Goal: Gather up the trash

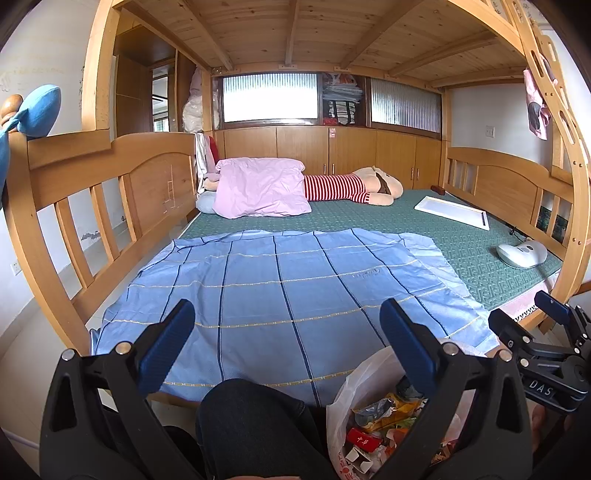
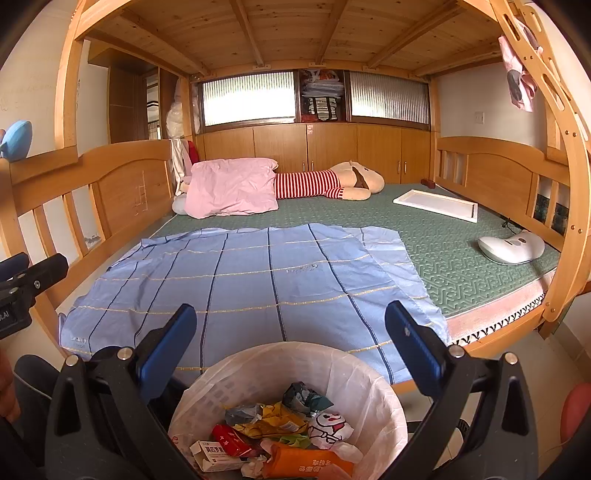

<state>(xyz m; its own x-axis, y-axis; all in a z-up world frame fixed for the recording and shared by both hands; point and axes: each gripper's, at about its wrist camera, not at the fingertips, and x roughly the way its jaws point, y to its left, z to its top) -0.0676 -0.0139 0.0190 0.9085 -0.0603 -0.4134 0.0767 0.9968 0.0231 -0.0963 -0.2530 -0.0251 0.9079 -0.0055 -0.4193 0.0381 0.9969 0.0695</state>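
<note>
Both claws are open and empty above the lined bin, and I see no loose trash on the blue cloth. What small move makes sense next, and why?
Probably close the right claw on the near rim of the white bin liner to start gathering the bag. The basket already holds wrappers and cartons, the blue checked cloth shows no litter, and both the right and the left claw are open and holding nothing.

The blue sheet [image 2: 236, 280] lies flat and bare, open to reach across. Wooden side rails [image 2: 96, 192] close in both sides, with the top bunk's slats [image 2: 280, 33] low overhead. The lined bin [image 2: 343, 373] stands right against the bed's near edge, with a knee [image 1: 255, 417] beside it.
</note>
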